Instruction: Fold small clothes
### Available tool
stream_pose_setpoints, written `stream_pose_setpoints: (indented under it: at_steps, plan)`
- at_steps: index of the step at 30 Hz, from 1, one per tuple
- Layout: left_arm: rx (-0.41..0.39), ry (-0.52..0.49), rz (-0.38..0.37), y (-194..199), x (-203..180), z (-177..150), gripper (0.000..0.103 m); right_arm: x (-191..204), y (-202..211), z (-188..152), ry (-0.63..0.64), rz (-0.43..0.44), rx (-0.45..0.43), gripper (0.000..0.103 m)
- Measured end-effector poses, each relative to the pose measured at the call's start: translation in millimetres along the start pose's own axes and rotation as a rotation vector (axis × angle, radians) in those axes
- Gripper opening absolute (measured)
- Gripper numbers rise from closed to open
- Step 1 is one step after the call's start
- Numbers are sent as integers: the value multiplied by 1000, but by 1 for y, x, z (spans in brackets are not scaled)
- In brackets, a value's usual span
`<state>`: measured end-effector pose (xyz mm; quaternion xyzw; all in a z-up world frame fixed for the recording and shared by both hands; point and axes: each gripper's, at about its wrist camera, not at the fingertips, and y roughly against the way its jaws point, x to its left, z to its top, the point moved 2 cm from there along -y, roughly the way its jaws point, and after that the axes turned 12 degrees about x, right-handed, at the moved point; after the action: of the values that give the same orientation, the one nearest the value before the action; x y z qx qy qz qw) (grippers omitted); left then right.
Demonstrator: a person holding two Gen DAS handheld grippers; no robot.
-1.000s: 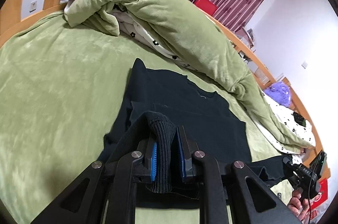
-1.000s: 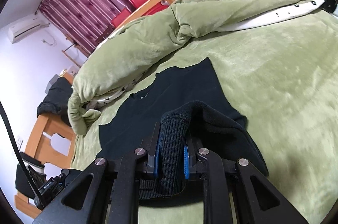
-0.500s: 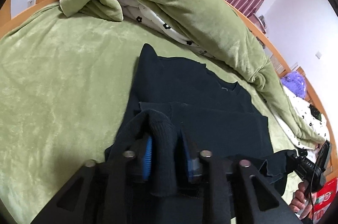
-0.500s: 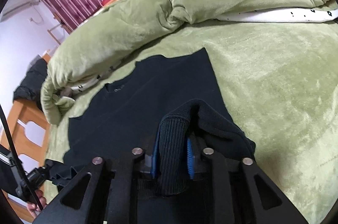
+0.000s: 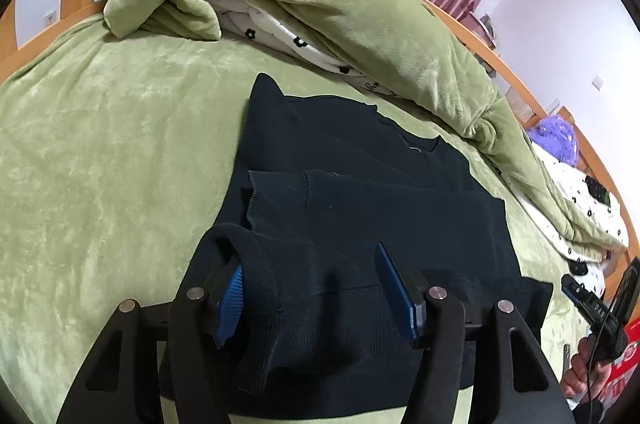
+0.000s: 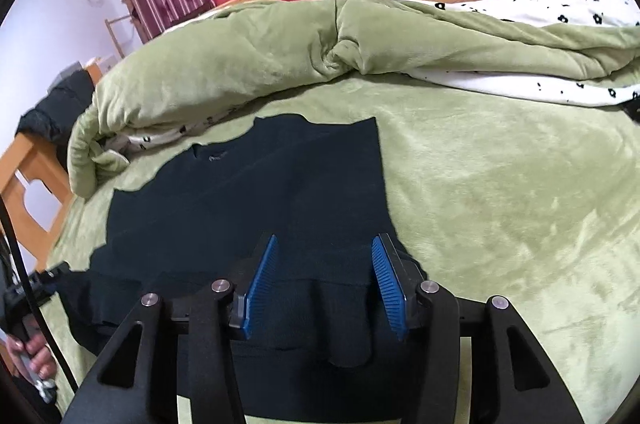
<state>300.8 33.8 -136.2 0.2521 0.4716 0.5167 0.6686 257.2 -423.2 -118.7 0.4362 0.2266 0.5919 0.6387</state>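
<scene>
So the black sweater (image 5: 360,192) is lying flat on the green bed (image 5: 100,144), out in front of the bunched-up green duvet (image 5: 320,4), and the fold looks maybe halfway there. The ribbed bottom hem (image 5: 304,308) has been brought up over the body, so the lower part is doubled onto itself, and one ribbed cuff (image 5: 276,196) sits folded in across the chest. Both jaws have just been opening. The left hand-held gripper (image 5: 316,288) is about half open, with the rolled hem bulging up between its blue pads; the cloth still brushes the left pad, but nothing is pinched anymore as far as I can tell. Same story for the right hand-held gripper (image 6: 326,284): pads spread apart, hem (image 6: 320,316) lying loose between them, not clamped. So I'd call this the let-go right after laying the bottom fold down. What's left, judging by the shape: the collar end (image 6: 212,156) is still uncovered up near the duvet, and the whole thing is still wide, so it probably wants another fold or two plus some smoothing, since the hem is lumpy where it was dropped. On the far side of the sweater you can see the person's other hand (image 5: 588,364) holding its handle.
</scene>
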Motion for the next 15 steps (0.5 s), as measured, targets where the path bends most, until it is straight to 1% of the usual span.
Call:
stream_pose_setpoints:
  at_steps: [3,9,15]
  plan:
    - [-6,-26,24,5,-2,-7,62,-6,3,-4,3,-2,18,49]
    - [-7,-25,50,17,5,-22,64,-7,3,-23,35,-26,57,49]
    - [-3,16,63,28,23,-52,64,3,13,-48,46,-23,54,49]
